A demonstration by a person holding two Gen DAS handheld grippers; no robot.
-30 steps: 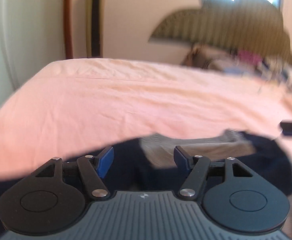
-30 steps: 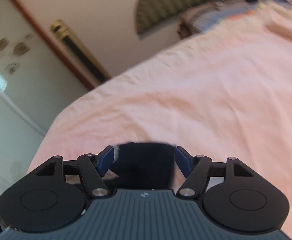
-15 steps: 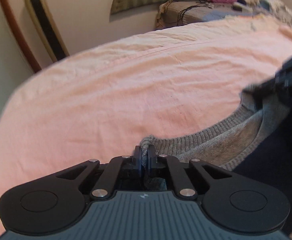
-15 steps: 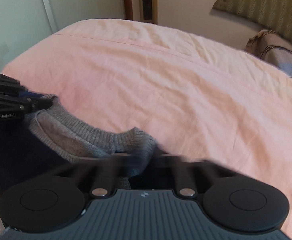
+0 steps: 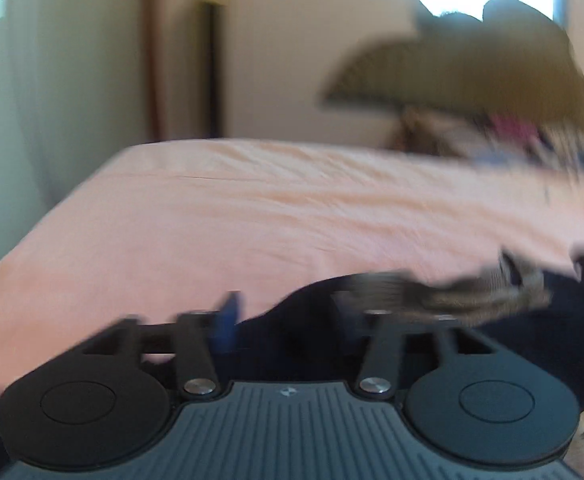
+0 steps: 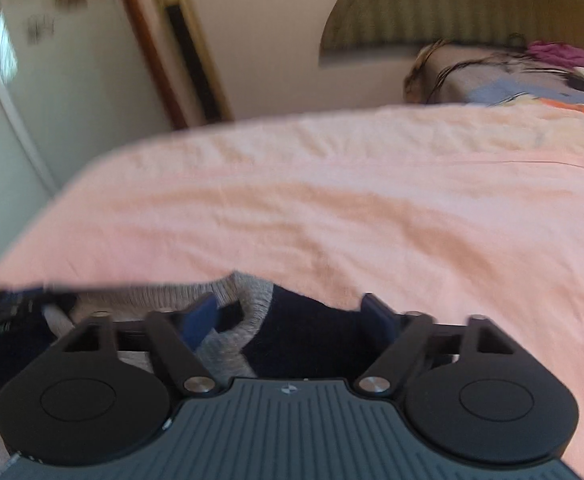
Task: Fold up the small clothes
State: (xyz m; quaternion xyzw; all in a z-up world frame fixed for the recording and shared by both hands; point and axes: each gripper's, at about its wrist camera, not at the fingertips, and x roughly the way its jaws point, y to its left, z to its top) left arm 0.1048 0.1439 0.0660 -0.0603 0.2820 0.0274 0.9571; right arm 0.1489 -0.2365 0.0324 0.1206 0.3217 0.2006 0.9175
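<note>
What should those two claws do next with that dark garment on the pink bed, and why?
Probably draw back and pick fresh grip points. Both the left gripper and the right gripper have just been opening, and neither clamps cloth now. The dark garment with its grey ribbed collar lies rumpled on the pink sheet, apparently not yet folded.

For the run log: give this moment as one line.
left gripper: open, just released | right gripper: open, just released | navy garment with grey ribbed band: on pink sheet

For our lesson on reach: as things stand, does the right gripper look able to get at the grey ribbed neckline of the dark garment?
Probably yes: the right gripper is open, the grey ribbed neckline lies just ahead of its left finger, and nothing covers it.
</note>
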